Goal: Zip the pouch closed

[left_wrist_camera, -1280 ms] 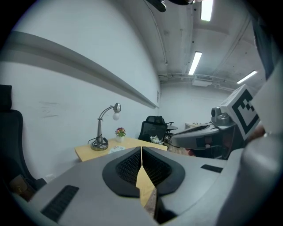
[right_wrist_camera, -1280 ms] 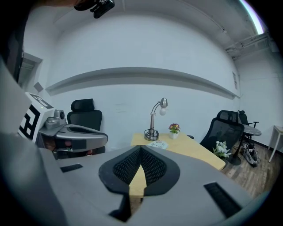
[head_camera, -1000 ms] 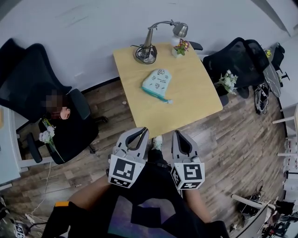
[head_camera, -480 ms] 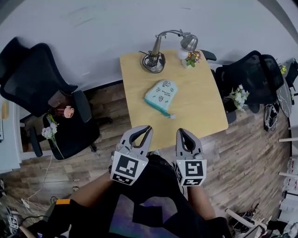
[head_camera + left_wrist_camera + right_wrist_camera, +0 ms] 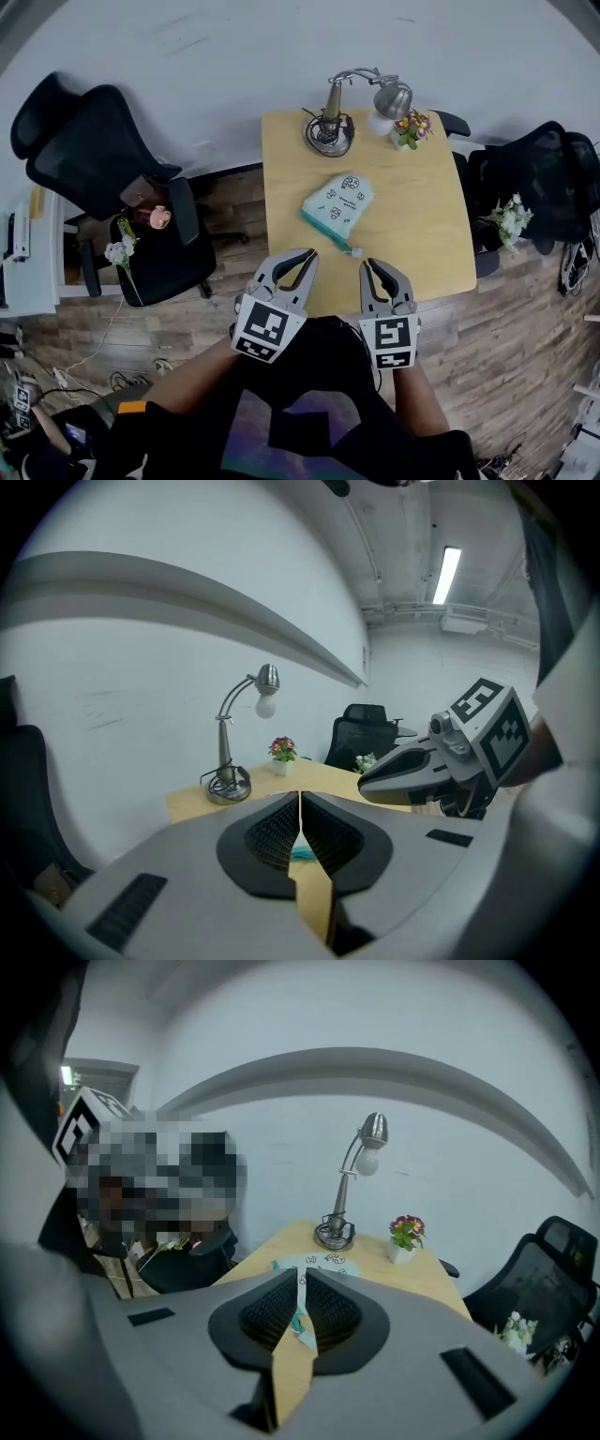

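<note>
A pale teal printed pouch (image 5: 338, 204) lies flat in the middle of the wooden table (image 5: 422, 253), its teal zip edge facing the near left and the pull end (image 5: 354, 251) nearest me. Both grippers hover side by side over the table's near edge, short of the pouch and apart from it. My left gripper (image 5: 310, 254) is shut and empty; in the left gripper view (image 5: 299, 800) only a sliver of pouch (image 5: 302, 854) shows. The jaws of my right gripper (image 5: 367, 264) are just opening to a thin slit with nothing between them, and the pouch (image 5: 323, 1262) lies ahead of its tips (image 5: 302, 1275).
A metal desk lamp (image 5: 333, 131) and a small flower pot (image 5: 410, 128) stand at the table's far edge by the wall. Black office chairs sit left (image 5: 103, 159) and right (image 5: 544, 187) of the table. Wooden floor surrounds it.
Both grippers have come forward and lower, from over the floor to the table's near edge. The pouch lies where it was.
</note>
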{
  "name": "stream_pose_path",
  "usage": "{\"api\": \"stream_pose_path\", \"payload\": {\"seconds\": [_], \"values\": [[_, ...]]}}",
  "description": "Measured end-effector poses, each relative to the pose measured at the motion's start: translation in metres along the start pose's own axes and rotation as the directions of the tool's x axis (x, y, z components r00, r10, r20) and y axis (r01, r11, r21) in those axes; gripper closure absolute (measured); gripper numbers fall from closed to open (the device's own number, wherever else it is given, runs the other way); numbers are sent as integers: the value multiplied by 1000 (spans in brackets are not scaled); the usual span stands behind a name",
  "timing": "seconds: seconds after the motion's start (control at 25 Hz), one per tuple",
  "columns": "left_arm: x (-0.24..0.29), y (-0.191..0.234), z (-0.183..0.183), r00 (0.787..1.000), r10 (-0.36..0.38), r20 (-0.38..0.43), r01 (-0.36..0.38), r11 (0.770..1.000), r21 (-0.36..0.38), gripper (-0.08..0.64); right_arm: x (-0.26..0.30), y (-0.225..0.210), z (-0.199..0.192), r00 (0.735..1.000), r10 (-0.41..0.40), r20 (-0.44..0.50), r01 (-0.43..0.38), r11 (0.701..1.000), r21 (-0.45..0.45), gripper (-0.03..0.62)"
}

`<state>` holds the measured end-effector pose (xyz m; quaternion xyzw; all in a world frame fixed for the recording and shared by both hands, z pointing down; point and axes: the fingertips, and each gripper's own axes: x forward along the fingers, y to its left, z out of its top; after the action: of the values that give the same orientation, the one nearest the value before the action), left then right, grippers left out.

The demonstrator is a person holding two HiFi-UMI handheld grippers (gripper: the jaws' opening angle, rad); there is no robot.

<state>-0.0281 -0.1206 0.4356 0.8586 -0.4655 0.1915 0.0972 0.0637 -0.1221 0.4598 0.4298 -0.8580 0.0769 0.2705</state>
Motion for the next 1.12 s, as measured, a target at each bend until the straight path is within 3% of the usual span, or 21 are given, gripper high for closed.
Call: {"api": "stream_pose_path", "payload": {"seconds": [0.16,0.64,1.12], "values": [[14,3,-7,998,58,-27,-58,998,-17,546,12,-4,-17,996,75,-41,-78,994,-81,505],[37,-10,-35,981,161,-107,-168,984,-65,546,42,-12,-64,961,228,-153,-266,913,-308,472],[63,4,-76,976,132,-176,-153,982,-113,546,71,-3,-93,925,293,-242,-367,854,-370,472]]}}
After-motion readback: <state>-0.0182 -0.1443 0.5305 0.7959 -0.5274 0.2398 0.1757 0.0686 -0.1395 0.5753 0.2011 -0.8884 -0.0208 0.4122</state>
